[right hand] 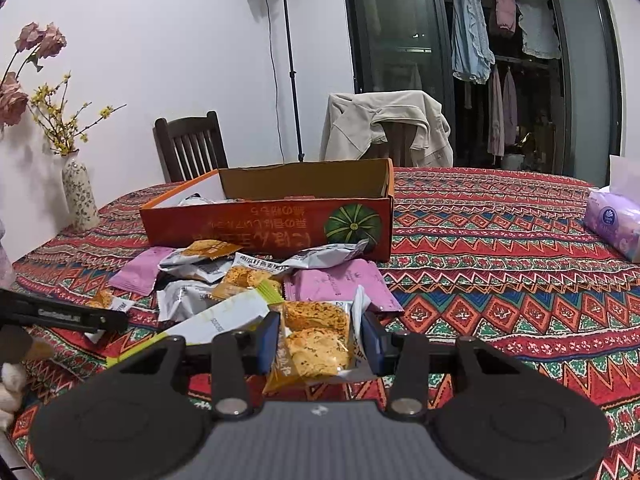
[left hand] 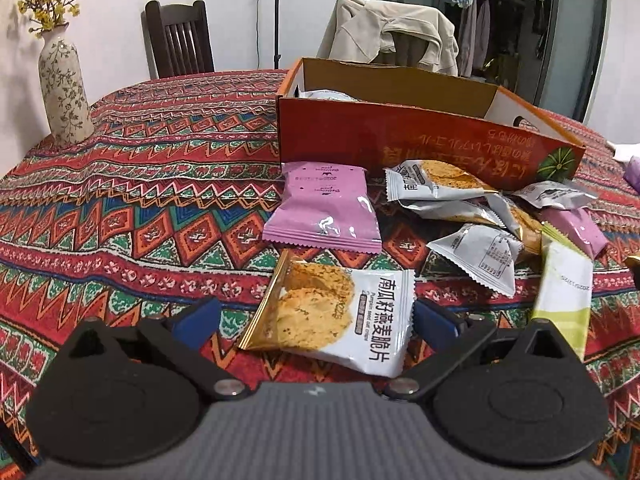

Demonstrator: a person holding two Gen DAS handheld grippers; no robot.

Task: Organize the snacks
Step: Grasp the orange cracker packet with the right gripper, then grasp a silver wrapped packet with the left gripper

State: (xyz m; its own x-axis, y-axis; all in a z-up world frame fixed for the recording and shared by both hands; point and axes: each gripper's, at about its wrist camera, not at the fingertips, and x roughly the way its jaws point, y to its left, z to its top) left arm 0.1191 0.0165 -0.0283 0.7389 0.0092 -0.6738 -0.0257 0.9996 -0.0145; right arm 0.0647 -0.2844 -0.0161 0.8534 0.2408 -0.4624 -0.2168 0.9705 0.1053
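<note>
An open orange cardboard box [left hand: 400, 136] stands on the patterned tablecloth; it also shows in the right wrist view [right hand: 264, 220]. Loose snack packets lie in front of it. My left gripper [left hand: 316, 320] is open, its fingers on either side of a white oat-crisp packet [left hand: 340, 316] lying on the cloth. A pink packet [left hand: 326, 208] lies just beyond. My right gripper [right hand: 318, 338] is shut on an oat-crisp packet [right hand: 316, 340], held at the near edge of the pile [right hand: 224, 276].
A flowered vase [left hand: 64, 88] stands at the table's left edge. A tissue pack [right hand: 612, 228] lies at the right. Two chairs, one draped with a beige jacket [right hand: 388, 128], stand behind the table. A lime-and-white packet [left hand: 562, 300] lies right of my left gripper.
</note>
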